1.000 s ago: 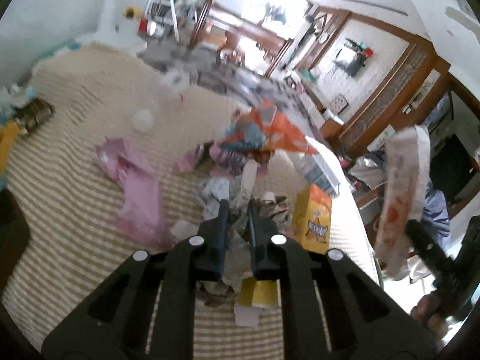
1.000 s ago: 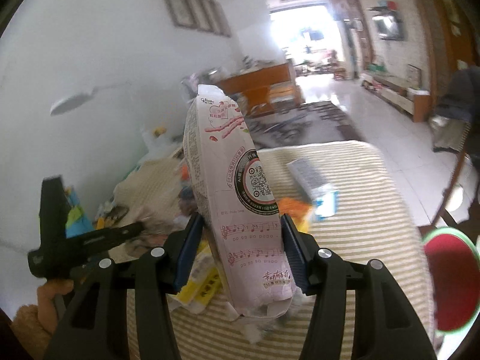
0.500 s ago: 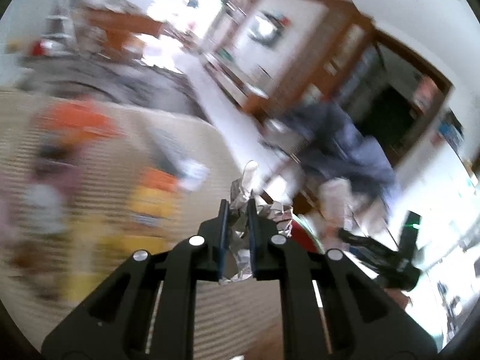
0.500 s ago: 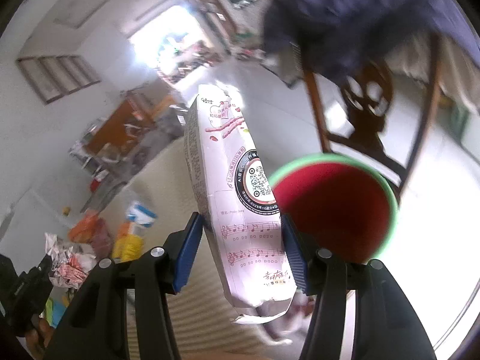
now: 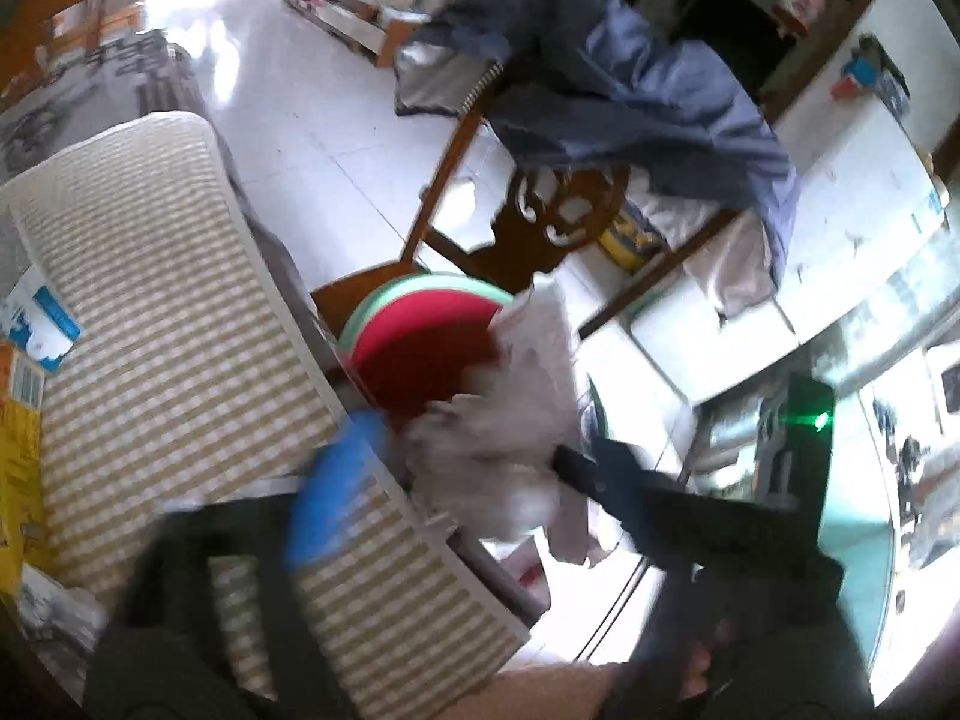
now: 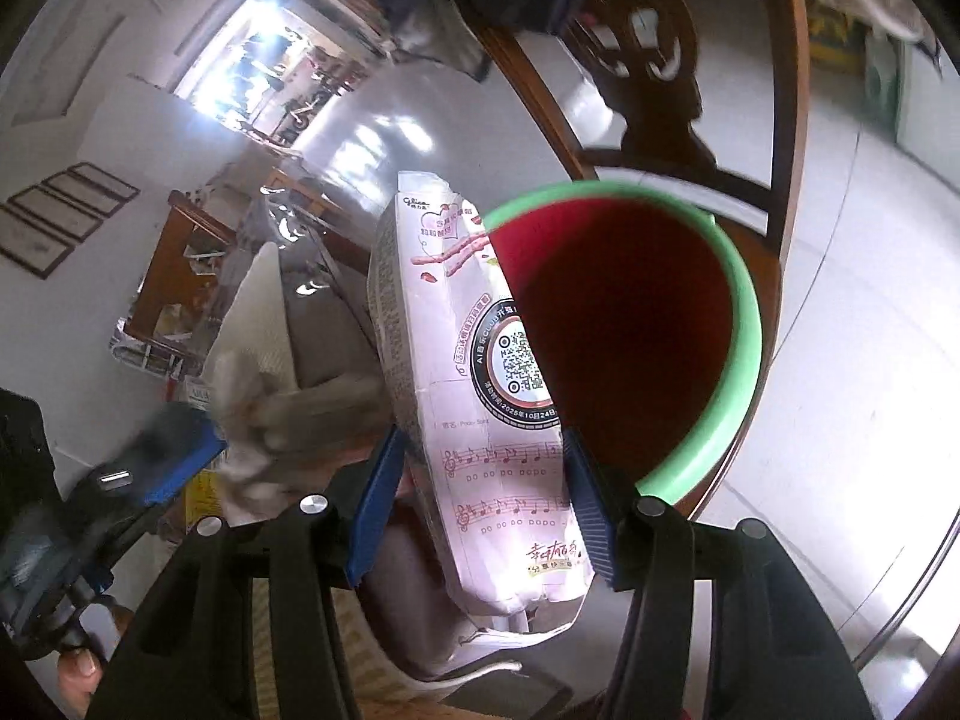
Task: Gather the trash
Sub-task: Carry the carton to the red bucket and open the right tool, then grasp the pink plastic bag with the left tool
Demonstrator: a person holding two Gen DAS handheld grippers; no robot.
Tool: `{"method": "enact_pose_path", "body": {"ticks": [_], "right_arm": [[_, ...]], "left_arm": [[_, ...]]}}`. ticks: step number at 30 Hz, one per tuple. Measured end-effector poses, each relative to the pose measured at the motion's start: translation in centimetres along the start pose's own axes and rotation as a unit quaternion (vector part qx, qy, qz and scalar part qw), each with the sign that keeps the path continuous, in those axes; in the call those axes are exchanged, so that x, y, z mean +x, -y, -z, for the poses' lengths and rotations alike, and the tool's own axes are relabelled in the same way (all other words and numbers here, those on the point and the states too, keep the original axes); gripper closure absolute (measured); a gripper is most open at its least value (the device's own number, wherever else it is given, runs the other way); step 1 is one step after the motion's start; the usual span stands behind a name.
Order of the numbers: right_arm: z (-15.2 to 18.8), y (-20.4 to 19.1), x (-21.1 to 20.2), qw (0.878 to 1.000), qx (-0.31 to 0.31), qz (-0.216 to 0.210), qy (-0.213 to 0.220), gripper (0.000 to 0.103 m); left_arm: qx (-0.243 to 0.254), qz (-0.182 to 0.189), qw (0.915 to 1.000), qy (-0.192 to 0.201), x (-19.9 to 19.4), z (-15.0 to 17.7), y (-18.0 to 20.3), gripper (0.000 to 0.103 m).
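While the left gripper is opening over crumpled foil beside the table edge, keep the right gripper clamped on the pink snack box (poised at the bin's rim), centre over the red bin, then release.

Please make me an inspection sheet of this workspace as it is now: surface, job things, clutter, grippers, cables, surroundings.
Surface: table with a striped cloth.
Job's things: pink snack box held near the rim of the red bin; crumpled wrapper beside the left gripper, blurred.
Clutter: yellow box and blue-white box on the table.
Grippers: right gripper shut on the snack box; left gripper jaws opening, nothing clearly between them.
Cables: nothing seen.
Surroundings: wooden chair with blue cloth draped over it, glossy white floor.
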State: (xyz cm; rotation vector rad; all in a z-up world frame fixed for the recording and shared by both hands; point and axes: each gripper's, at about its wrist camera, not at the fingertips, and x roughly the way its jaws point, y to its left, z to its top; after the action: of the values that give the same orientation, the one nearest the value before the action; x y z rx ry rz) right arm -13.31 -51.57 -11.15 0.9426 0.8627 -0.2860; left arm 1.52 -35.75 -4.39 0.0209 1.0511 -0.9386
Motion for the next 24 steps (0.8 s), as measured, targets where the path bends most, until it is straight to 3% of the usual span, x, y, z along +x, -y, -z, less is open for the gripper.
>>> {"method": "enact_pose_path", "body": {"ticks": [8, 13, 17, 24], "right_arm": [[-0.8, 0.4, 1.2, 1.000, 0.004, 0.010, -0.006, 0.051], [-1.9, 0.3, 1.0, 0.999, 0.003, 0.027, 0.020, 0.051], [-2.7, 0.1, 0.2, 0.997, 0.008, 0.047, 0.060, 0.051], [-2.9, -1.6, 2.2, 0.998, -0.021, 0.060, 0.028, 0.048]], "left_arm": [[-0.043, -0.013, 0.9963, 0.073, -6.4, 1.7, -2.2, 0.018], [-0.061, -0.051, 0.9909, 0.109, -10.5, 3.5, -4.5, 0.016], [-0.074, -0.079, 0.9868, 0.121, -12.9, 5.4, -6.5, 0.016], [-0.082, -0.136, 0.9806, 0.115, -15.5, 9.0, -9.3, 0.016]]}}
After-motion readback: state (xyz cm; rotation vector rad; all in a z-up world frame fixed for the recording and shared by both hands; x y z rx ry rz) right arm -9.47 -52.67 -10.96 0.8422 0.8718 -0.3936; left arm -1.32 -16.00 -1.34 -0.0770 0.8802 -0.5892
